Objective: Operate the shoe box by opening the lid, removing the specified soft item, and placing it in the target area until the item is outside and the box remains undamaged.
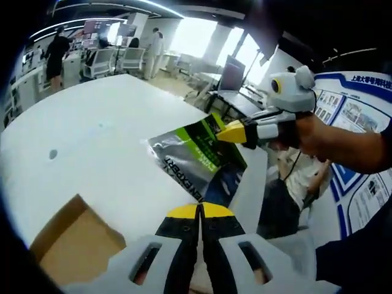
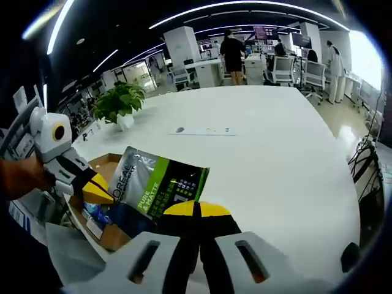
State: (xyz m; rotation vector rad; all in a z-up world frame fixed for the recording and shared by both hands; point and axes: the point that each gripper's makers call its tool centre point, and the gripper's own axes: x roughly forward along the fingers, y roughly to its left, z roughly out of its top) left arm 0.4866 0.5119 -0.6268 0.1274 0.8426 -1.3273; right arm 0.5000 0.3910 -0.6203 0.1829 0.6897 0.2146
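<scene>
Right tongs (image 2: 195,209) clamping pouch (image 2: 160,184), potted plant (image 2: 119,101) beyond

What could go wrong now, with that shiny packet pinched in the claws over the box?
1. The right claw pinches the packet only at its edge, so the slick pouch might slip out and fall back into the open shoe box.
2. In the left gripper view the packet hangs near the edge of the white table; released here, it could slide off.
3. The left claw is close to the box and could dent the cardboard.
</scene>
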